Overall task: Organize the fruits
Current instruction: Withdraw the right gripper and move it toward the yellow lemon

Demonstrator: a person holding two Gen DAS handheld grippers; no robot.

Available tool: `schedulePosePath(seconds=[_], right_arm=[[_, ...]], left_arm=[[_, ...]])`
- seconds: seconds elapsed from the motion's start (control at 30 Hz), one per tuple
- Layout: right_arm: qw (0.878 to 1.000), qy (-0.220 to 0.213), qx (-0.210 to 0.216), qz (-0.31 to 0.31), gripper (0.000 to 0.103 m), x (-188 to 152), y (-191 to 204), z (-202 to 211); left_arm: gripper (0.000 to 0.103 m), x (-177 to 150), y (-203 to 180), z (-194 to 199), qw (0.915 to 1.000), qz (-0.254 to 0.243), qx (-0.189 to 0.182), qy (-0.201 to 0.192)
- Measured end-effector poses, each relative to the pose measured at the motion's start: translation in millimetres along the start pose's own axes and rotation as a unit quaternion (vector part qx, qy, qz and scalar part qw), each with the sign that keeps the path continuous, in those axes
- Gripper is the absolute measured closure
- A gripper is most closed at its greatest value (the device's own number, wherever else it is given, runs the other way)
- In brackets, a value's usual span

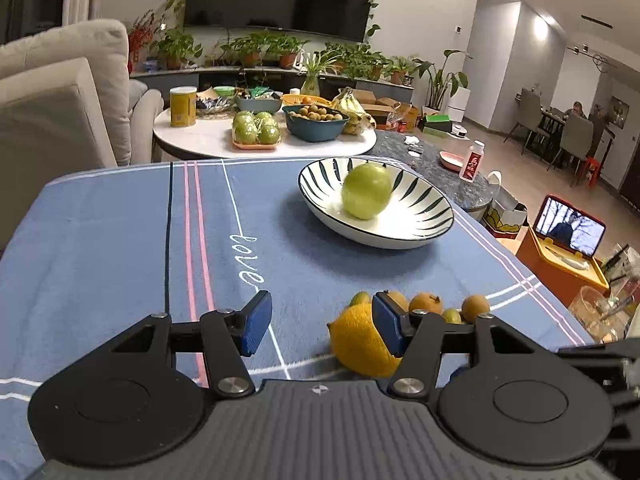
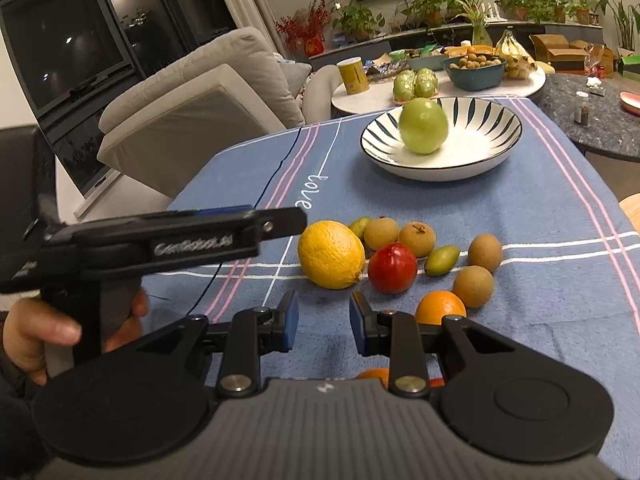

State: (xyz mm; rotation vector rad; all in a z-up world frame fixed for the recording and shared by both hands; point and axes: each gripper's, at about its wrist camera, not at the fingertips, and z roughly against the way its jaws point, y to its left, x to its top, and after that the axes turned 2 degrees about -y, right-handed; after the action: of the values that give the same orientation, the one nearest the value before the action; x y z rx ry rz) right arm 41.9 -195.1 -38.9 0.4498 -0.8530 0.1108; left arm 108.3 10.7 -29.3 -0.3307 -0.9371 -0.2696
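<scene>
A striped white bowl (image 1: 400, 224) (image 2: 472, 156) holds one green apple (image 1: 366, 192) (image 2: 423, 126) on the blue cloth. Nearer lie a yellow lemon (image 1: 360, 344) (image 2: 331, 254), a red fruit (image 2: 392, 268), an orange (image 2: 440, 306), several brown round fruits (image 2: 417, 238) (image 1: 426, 303) and two small green ones (image 2: 441, 260). My left gripper (image 1: 322, 326) (image 2: 296, 220) is open; its right finger overlaps the lemon, and only cloth shows in the gap. My right gripper (image 2: 325, 322) hovers just short of the lemon and red fruit, jaws apart with nothing between them.
A person's hand (image 2: 40, 332) holds the left gripper's handle. Another orange (image 2: 374, 374) peeks out under the right gripper. Beyond the cloth stand a grey sofa (image 1: 60, 92), a round white table (image 1: 208, 140) with fruit trays, and a dark stone table (image 2: 592, 120).
</scene>
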Motion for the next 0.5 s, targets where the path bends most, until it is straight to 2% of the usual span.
schedulePosePath(seconds=[0.17,0.33,0.5], right_arm=[[1.0,0.016,0.003,-0.008,0.046,2,-4,-11],[0.999,0.025,-0.007,-0.021,0.046,1,-6,-19],[0.998,0.014,-0.022,-0.053,0.046,6,-19,-18]], left_arm=[[0.05,3,4,-12,0.9995,0.025,-0.013,0.013],[0.05,3,4,-14,0.9995,0.021,-0.02,0.013],[0.05,-1,10,-3,0.9998,0.008,-0.015,0.008]])
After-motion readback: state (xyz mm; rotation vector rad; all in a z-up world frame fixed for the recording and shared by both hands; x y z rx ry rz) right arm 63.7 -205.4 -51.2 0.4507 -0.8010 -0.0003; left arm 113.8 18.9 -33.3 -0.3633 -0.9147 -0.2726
